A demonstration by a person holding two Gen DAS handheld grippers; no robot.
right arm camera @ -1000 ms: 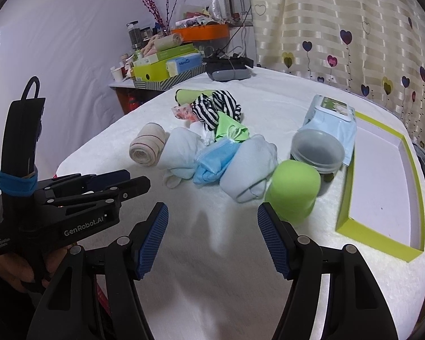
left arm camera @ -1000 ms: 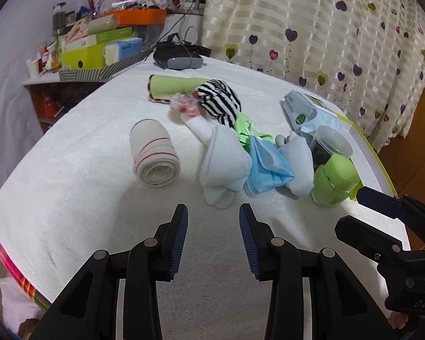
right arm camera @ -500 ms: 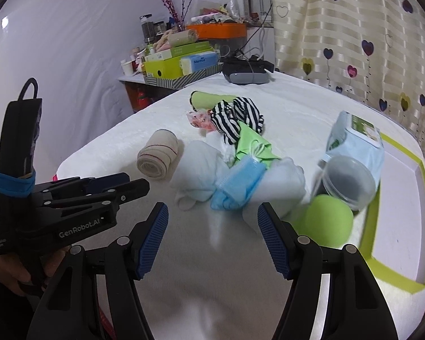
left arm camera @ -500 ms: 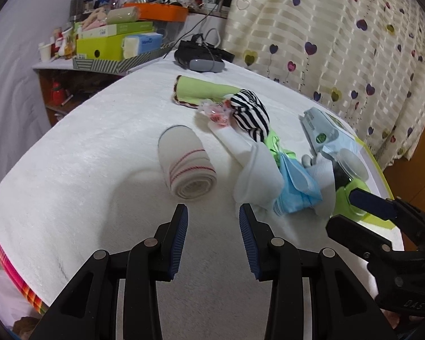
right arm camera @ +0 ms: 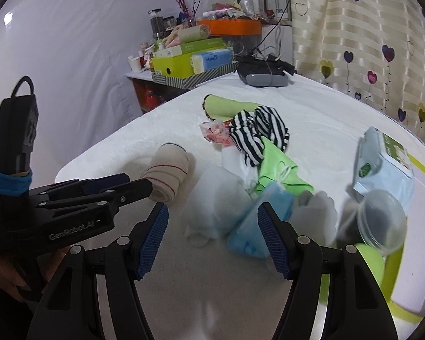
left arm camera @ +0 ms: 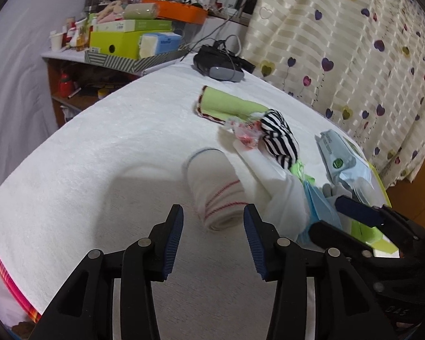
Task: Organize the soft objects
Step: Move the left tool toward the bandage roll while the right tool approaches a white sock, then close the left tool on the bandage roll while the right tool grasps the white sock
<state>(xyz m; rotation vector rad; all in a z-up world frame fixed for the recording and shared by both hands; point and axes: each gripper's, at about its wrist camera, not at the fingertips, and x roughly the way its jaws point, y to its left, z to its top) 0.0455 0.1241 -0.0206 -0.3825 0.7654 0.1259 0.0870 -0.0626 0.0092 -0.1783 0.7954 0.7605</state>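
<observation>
A rolled beige bandage with red stripes (left arm camera: pixel 216 189) lies on the white table cover (left arm camera: pixel 104 153), its near end just ahead of and between my open left gripper's (left arm camera: pixel 212 225) fingers. Beside it lies a heap: white cloth (left arm camera: pixel 280 189), blue face mask (right arm camera: pixel 255 221), green cloth (right arm camera: pixel 277 167), striped black-and-white cloth (right arm camera: pixel 257 130), a green rolled cloth (left arm camera: pixel 229 106) behind. My right gripper (right arm camera: pixel 212 226) is open and empty, a little short of the white cloth (right arm camera: pixel 221 198) and mask. The bandage also shows in the right wrist view (right arm camera: pixel 167 175).
A wet-wipes pack (right arm camera: pixel 382 164), a clear-lidded jar (right arm camera: pixel 379 221) and a green round container (right arm camera: pixel 368 260) stand at the right by a green-rimmed white tray (right arm camera: pixel 419 283). A black-grey headset (left arm camera: pixel 218 66) lies at the back. A cluttered shelf (left arm camera: pixel 127 45) stands behind left.
Both grippers have moved forward toward the pile. The left one has closed in on the bandage roll, which now lies just ahead of its fingers. Both stay open.
</observation>
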